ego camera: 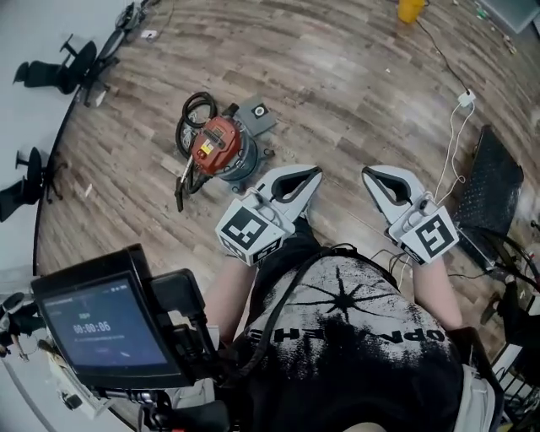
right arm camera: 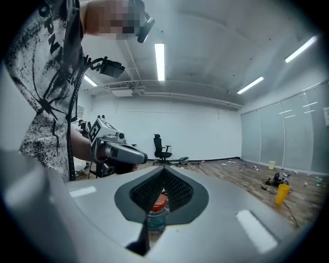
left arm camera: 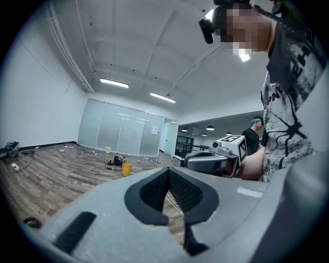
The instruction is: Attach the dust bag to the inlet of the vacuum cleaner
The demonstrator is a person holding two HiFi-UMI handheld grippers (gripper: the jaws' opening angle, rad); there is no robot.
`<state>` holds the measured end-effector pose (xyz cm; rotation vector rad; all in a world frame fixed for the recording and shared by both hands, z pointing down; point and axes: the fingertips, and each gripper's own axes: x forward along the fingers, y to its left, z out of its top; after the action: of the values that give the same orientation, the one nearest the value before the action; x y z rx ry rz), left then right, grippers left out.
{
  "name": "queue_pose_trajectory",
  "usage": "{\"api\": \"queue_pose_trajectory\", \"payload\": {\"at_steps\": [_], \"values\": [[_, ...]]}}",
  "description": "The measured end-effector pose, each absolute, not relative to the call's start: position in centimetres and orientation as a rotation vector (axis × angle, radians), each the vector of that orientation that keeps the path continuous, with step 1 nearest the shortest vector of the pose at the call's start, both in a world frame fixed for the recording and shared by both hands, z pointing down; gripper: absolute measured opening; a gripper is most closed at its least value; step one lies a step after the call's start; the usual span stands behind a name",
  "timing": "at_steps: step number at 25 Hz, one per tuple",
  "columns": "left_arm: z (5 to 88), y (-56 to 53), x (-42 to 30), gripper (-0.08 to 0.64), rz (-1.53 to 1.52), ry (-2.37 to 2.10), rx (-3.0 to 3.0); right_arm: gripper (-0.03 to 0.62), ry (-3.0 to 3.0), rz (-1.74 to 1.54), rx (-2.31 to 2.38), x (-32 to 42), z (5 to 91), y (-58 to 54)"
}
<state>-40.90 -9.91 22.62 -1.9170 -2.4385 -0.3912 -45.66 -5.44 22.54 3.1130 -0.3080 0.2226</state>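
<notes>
I see a wood floor point(ego camera: 354, 101), a yellow bucket point(ego camera: 411, 8) at the top edge, a white cable point(ego camera: 451, 143) at right, a screen point(ego camera: 105, 325) lower left, black stands point(ego camera: 51, 72) upper left.

Open wood floor point(ego camera: 354, 93) around the vacuum cleaner point(ego camera: 221, 150); white cable point(ego camera: 454, 143) rightward, black stands point(ego camera: 78, 61) leftward.

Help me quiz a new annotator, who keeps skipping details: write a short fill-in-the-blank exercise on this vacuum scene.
1. The vacuum cleaner stands on the wooden ___.
2. The left gripper and the right gripper both have their jaws ___, with nothing gripped between them.
3. In the head view, the vacuum cleaner lies nearer the ___ gripper.

Missing words: floor; shut; left.
</notes>
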Motion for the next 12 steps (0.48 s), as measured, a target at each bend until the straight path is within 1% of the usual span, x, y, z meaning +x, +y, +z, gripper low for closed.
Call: {"api": "queue_pose_trajectory", "payload": {"at_steps": [7, 12], "values": [[20.8, -4.2, -31.7, -0.005, -0.3, -2.522, -1.853, 0.002, -0.238, 0.162, 3.069, -35.6, 18.9, -1.0], [20.9, -2.8, -25.3, -0.005, -0.282, -2.501, -1.86, 0.002, -0.233, 0.225, 3.052, -30.4, 19.2, 0.8]]}}
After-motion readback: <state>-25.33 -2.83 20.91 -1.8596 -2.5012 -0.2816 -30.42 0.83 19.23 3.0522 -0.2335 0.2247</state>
